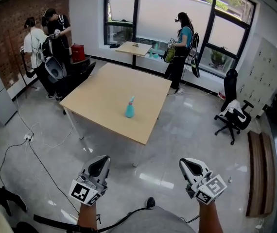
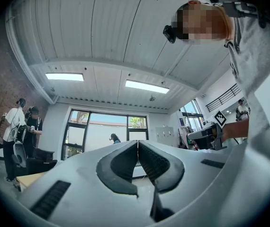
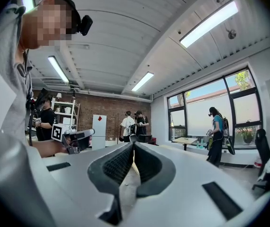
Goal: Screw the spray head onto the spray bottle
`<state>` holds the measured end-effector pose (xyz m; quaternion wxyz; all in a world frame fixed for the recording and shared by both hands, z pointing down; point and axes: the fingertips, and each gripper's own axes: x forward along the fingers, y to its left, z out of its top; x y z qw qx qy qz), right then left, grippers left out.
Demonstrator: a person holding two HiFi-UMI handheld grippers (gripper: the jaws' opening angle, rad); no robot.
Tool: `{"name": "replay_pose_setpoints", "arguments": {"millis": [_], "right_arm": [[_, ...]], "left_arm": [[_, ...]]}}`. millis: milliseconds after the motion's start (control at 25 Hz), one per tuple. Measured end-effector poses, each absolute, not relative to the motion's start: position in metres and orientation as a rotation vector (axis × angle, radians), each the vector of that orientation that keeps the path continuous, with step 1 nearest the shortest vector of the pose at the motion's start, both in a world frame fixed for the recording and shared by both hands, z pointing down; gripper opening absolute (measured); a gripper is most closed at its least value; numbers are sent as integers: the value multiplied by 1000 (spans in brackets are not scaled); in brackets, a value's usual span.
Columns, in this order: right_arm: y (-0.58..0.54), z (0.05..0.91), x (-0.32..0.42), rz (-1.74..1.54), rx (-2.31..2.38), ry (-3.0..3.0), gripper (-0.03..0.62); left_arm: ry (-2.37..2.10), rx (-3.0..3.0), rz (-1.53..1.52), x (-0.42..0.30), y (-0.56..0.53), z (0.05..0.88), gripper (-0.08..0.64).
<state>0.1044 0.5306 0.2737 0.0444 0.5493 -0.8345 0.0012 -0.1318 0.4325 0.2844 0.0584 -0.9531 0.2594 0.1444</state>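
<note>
You held both grippers low and close to your body, with the spray bottle (image 1: 129, 107) well ahead of them, out on the counter (image 1: 104, 93). A stretch of bare floor (image 1: 167, 144) lay between your hands and the counter's near edge. The bottle stood upright, its long axis vertical, close to that near edge and apart from anything else on the counter. It was too small in the head view to tell whether the spray head sat loose on the neck or was already turned down.

Your left gripper (image 1: 99, 165) had its fingers (image 2: 123, 164) pressed together with nothing between them. The right gripper (image 1: 192, 167) was the same: fingers (image 3: 118, 162) together and empty. Neither gripper view showed the bottle at all; the left one looked up at the ceiling and windows, and the right looked level across the room.

The bottle lay ahead and between your two hands, somewhat closer to the left gripper's line. You would probably have needed to step forward and spread both pairs of fingers before either could take the body or the head.
</note>
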Motion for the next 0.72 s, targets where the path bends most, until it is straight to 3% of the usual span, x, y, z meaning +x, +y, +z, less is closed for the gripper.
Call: {"name": "replay_pose_setpoints", "arguments": {"millis": [440,720], "right_arm": [[421,310,128,136,1571,-2631,8],[333,306,164,38,1438,-2743,8]], "left_arm": [[932,-2894,316,-124,352,308,5],[989,-2848,287,-74,288,308,5]]}}
